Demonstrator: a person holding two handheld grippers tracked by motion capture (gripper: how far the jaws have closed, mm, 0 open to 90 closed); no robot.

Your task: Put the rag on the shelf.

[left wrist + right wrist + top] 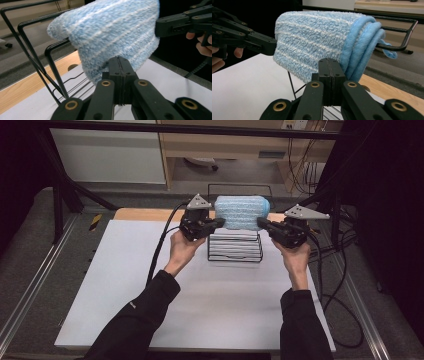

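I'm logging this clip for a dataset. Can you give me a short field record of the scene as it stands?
cloth: folded blue towel, draped over the wire rack's top bars
left gripper: shut on towel's left edge
right gripper: shut on towel's right edge
surface: white table

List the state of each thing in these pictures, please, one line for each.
Blue towel: folded, draped over the rack top, held at both ends.
Wire rack: upright on the white table.
Left gripper: shut on the towel's left end.
Right gripper: shut on the towel's right end.
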